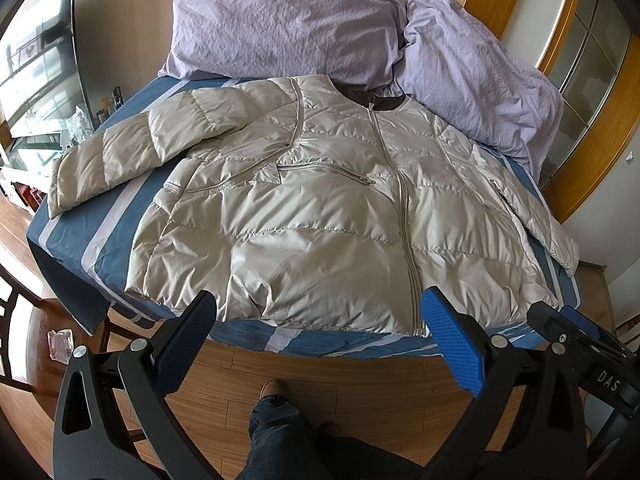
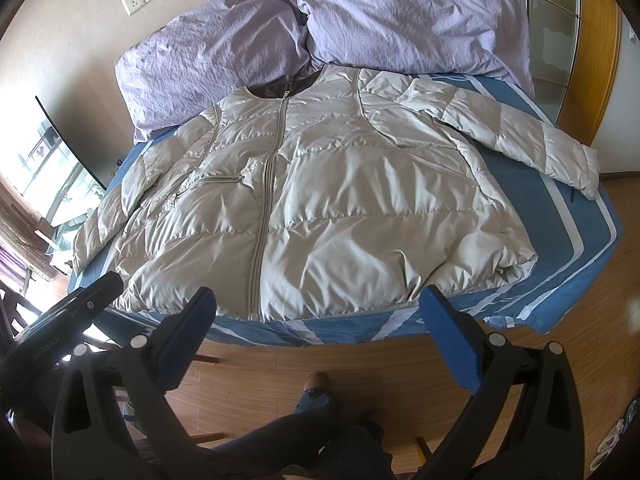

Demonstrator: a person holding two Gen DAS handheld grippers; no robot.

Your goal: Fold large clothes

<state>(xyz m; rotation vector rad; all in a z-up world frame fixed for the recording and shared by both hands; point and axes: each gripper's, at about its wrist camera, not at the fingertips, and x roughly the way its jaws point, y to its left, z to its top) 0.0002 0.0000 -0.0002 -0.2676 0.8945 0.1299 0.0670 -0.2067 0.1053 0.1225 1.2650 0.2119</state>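
On the bed [image 1: 72,236] the jacket [image 1: 320,208] lies flat, zipped, sleeves out; your left tool [image 1: 320,334] and right tool [image 2: 318,332] gape empty; take a sleeve first, folding it inward.

Both my hand-held grippers open, empty, side by side.

My left black hand-held gripper [image 1: 320,328] with blue textured pads spreads its jaws wide; my right one [image 2: 320,326] matches it. My dark-jeaned leg [image 1: 276,428] and brown shoe [image 1: 274,388] show below.
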